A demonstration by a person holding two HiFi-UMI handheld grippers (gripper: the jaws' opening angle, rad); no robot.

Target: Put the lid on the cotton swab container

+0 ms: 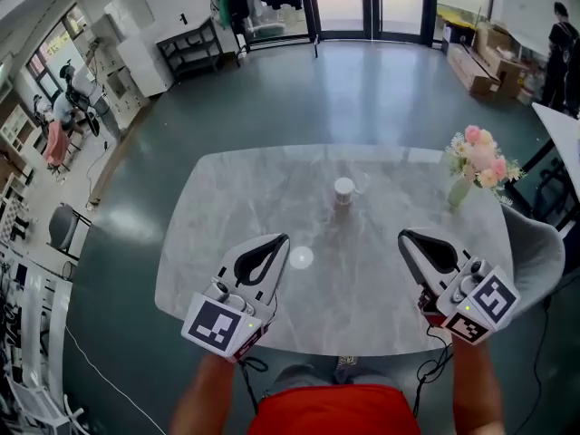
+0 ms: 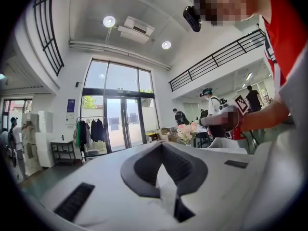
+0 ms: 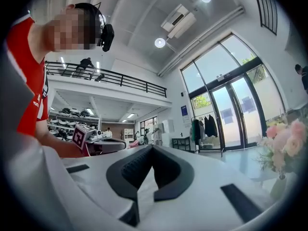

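Note:
The cotton swab container, a small round tub with a white top, stands upright in the middle of the marble table. A flat round lid lies on the table nearer me, just right of my left gripper. That gripper is shut and empty, and its own view shows the jaws together with only the room beyond. My right gripper hovers over the table's right front, shut and empty as well. Neither gripper view shows the container or the lid.
A vase of pink flowers stands at the table's far right corner, also visible as flowers in the right gripper view. A grey chair sits at the table's right side. People stand far off in the hall.

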